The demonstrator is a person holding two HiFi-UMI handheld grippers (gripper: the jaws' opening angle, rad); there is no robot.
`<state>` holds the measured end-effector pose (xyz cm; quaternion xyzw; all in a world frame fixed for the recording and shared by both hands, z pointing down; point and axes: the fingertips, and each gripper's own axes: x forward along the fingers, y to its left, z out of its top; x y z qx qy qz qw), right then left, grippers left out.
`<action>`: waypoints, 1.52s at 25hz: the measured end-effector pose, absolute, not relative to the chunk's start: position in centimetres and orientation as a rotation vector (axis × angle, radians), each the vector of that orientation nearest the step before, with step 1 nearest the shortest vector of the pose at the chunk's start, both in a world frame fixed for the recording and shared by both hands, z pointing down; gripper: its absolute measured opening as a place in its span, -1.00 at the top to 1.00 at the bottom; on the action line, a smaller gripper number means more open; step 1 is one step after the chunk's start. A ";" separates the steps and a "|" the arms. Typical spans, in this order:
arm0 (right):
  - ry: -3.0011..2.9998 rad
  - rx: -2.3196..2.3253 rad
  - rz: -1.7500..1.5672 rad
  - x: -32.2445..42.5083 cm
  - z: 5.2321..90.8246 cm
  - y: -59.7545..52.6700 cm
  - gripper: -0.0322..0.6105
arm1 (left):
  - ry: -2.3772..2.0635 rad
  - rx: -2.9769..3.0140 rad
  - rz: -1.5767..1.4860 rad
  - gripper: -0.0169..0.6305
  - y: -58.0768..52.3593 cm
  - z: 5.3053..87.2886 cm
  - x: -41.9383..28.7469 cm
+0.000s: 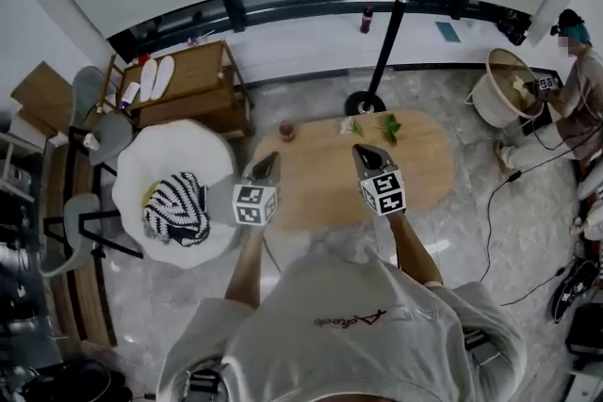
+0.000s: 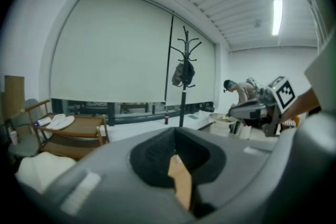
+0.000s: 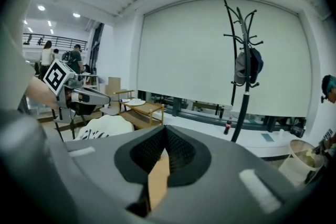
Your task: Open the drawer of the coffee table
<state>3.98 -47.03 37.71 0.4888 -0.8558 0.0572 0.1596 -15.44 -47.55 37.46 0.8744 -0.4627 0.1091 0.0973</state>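
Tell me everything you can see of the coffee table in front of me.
The coffee table has a long oval top that looks like light wood, smooth and level. It stands on a marbled floor. Near its far edge sit a small reddish object and a green leafy sprig. From this steep overhead angle, no drawer, handle or legs can be seen.

Left gripper [image 1: 270,158] and right gripper [image 1: 360,151] side by side above oval wooden coffee table [image 1: 320,188]. White armchair [image 1: 170,155] just left, striped cushion [image 1: 177,210] on it.
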 end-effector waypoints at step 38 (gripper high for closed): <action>-2.538 1.235 0.202 15.6 41.8 -28.6 0.89 | -1.516 2.467 0.374 0.95 -28.0 40.9 -4.0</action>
